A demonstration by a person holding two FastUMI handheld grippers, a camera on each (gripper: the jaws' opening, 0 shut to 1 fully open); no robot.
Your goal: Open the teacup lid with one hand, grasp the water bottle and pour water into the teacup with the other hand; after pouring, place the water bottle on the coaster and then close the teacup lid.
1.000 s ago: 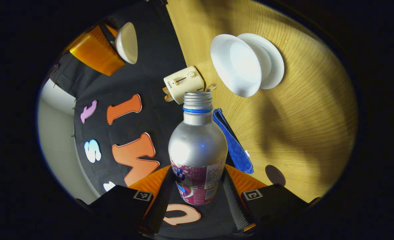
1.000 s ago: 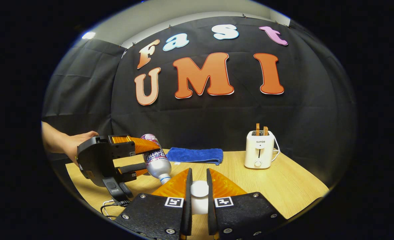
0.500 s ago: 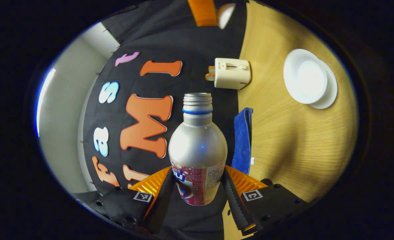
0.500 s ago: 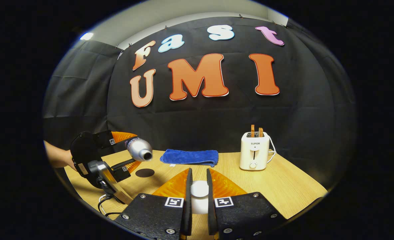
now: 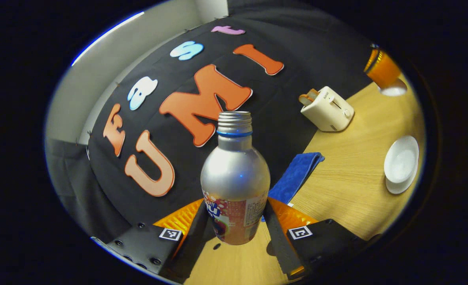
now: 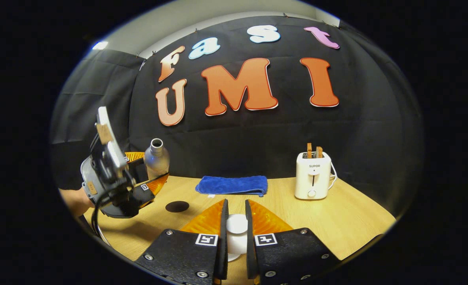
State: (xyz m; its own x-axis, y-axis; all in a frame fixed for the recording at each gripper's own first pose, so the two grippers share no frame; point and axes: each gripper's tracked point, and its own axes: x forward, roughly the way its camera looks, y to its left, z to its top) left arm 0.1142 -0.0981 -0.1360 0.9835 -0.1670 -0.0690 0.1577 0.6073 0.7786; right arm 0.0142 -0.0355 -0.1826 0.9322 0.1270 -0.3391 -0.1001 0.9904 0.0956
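Left gripper (image 5: 236,221) clamping both fingers on water bottle (image 5: 234,178), holding it near upright, uncapped, above table (image 5: 349,186) near dark coaster (image 6: 177,206). Right gripper (image 6: 236,233) pinching white teacup lid (image 6: 237,227) by its knob. Teacup (image 5: 401,163) sitting uncovered on saucer.

Smooth brushed-metal water bottle (image 5: 234,170) with glossy printed label, matt wood-grain table (image 6: 337,215), soft blue cloth (image 6: 231,185), glossy white toaster (image 6: 313,176).

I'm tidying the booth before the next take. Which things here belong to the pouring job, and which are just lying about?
In the job: water bottle, teacup, teacup lid, coaster.
Lying about: toaster, blue cloth.
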